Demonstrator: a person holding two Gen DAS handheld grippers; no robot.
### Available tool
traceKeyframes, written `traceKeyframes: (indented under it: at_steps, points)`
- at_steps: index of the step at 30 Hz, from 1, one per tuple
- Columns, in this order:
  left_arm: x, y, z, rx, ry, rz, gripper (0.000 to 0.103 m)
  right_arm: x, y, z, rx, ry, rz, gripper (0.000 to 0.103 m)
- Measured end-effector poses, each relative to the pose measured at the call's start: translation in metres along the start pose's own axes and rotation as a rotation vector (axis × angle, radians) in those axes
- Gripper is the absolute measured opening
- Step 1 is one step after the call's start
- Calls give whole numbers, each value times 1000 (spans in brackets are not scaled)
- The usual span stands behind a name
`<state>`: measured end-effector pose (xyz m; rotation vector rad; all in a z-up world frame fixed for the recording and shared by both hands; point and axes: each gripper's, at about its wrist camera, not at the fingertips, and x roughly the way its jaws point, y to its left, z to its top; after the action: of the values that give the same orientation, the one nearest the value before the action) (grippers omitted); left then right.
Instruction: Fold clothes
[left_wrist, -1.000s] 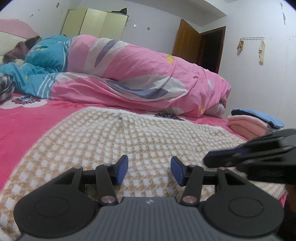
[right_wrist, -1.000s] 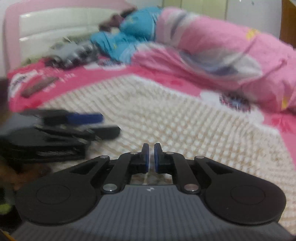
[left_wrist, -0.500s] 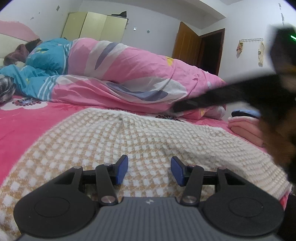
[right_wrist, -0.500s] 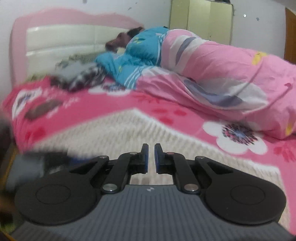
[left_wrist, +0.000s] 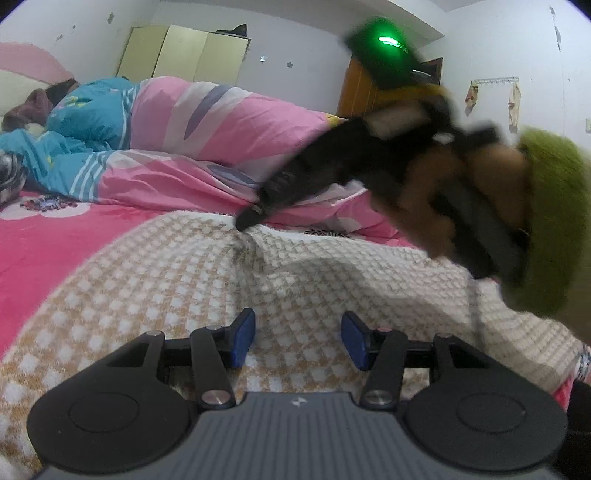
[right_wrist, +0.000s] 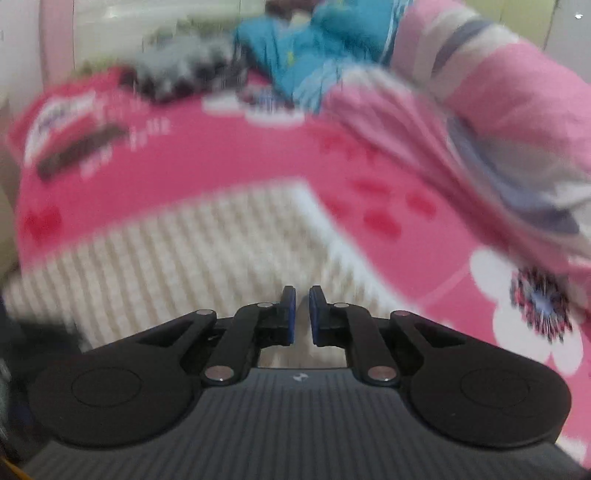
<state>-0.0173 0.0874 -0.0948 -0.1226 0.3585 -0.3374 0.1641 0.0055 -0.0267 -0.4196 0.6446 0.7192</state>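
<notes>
A cream-and-tan checked knit garment lies spread on the pink bed sheet. My left gripper hovers open low over its near part, nothing between the blue pads. My right gripper reaches in from the right, held by a hand in a fuzzy green sleeve. Its tips touch the garment's far edge, where the cloth puckers. In the blurred right wrist view the right gripper is shut, with the garment below it. Whether cloth is pinched between the pads cannot be told.
A bulky pink and blue duvet is heaped along the far side of the bed. Dark clothes lie near the headboard. A yellow wardrobe and a brown door stand against the back wall.
The right gripper swung from the garment's near right side up and across to its far edge, where the cloth now puckers. The left gripper stayed open in place.
</notes>
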Motion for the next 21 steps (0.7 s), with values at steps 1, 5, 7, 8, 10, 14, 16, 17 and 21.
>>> traceKeyframes:
  at_steps: [1, 5, 7, 8, 10, 14, 16, 17, 21]
  points:
    - [0, -2, 0, 12, 0, 4, 53, 11, -2, 3, 8, 4, 4, 7]
    - [-1, -3, -1, 30, 1, 7, 53, 67, -4, -10, 52, 94, 53, 6]
    - [-3, -2, -1, 26, 1, 2, 54, 72, 1, -8, 4, 107, 43, 6]
    - [-3, -2, -1, 22, 1, -1, 54, 68, 3, 0, -13, 128, 40, 6]
    - [-4, -2, -1, 22, 1, -1, 54, 74, 2, 9, -5, 120, 60, 6]
    - [-5, -4, -1, 36, -1, 5, 54, 88, 1, 28, 16, 100, 103, 6]
    - [-5, -5, -2, 49, -5, 12, 54, 95, 0, 38, 26, 90, 124, 6]
    - [-5, -6, -3, 56, -6, 16, 54, 112, 4, 31, 23, 113, 134, 5]
    - [-10, -5, -2, 50, -15, 2, 54, 108, 14, 36, -58, 108, 114, 4]
